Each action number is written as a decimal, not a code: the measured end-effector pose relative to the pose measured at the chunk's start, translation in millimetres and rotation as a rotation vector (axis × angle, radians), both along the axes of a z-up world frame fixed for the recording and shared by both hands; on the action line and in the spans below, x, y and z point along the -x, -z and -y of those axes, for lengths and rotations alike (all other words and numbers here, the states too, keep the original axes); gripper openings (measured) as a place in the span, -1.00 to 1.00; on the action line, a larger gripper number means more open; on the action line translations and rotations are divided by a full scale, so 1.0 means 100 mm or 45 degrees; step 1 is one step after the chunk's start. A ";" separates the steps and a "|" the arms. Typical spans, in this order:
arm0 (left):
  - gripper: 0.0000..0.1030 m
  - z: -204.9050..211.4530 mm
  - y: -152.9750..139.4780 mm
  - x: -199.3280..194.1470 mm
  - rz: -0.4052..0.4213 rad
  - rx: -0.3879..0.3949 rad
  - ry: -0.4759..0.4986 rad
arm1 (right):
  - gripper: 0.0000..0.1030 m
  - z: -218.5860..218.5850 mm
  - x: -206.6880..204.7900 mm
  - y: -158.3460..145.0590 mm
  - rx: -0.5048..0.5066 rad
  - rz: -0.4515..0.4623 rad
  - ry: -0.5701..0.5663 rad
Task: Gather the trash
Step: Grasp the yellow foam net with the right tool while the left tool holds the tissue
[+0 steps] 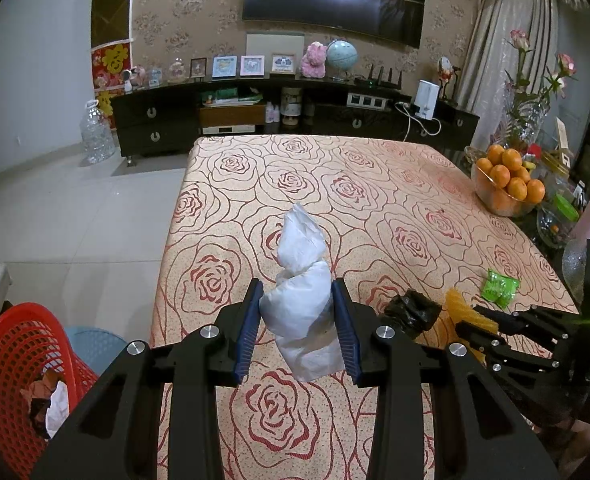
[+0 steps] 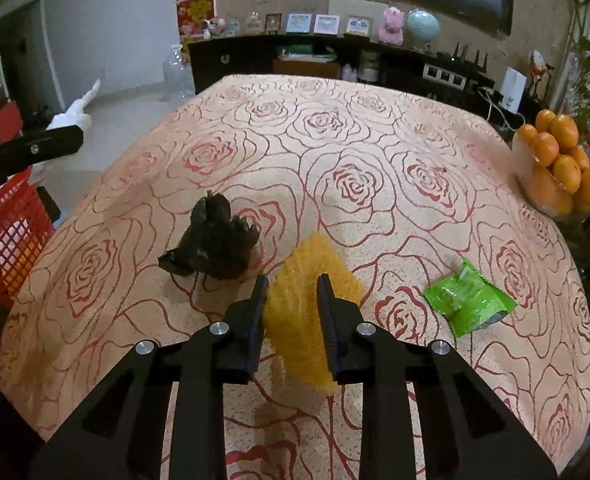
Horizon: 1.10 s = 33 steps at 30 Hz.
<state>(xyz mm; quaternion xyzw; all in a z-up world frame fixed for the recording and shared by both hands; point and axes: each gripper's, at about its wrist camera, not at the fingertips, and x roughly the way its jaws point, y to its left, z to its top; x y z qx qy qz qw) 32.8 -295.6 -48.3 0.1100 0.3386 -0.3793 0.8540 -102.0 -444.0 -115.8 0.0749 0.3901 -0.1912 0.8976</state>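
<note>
My left gripper (image 1: 298,312) is shut on a twisted white paper bag (image 1: 301,280) and holds it above the rose-patterned table (image 1: 375,200). My right gripper (image 2: 291,300) is shut on a yellow foam net (image 2: 307,312), just above the table (image 2: 335,140). A crumpled black bag (image 2: 215,240) lies to its left and a green wrapper (image 2: 469,304) to its right. In the left wrist view the black bag (image 1: 413,310), the yellow net (image 1: 461,312), the green wrapper (image 1: 501,286) and the right gripper's fingers (image 1: 491,320) show at the right.
A red mesh basket (image 1: 23,360) holding crumpled trash stands off the table's left edge; it also shows in the right wrist view (image 2: 11,240). A glass bowl of oranges (image 1: 507,184) and glassware sit at the table's right edge.
</note>
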 end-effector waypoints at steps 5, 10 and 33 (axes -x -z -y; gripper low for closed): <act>-0.34 -0.02 0.00 -0.02 -0.006 -0.009 -0.005 | -0.52 -0.06 0.08 -0.03 0.014 0.027 0.018; -0.34 -0.12 0.05 -0.04 -0.016 -0.029 -0.029 | -0.51 -0.06 0.06 0.06 -0.020 -0.012 0.014; -0.34 -0.23 0.02 -0.01 -0.019 -0.012 -0.044 | -0.02 0.14 -0.05 0.32 -0.071 -0.095 0.117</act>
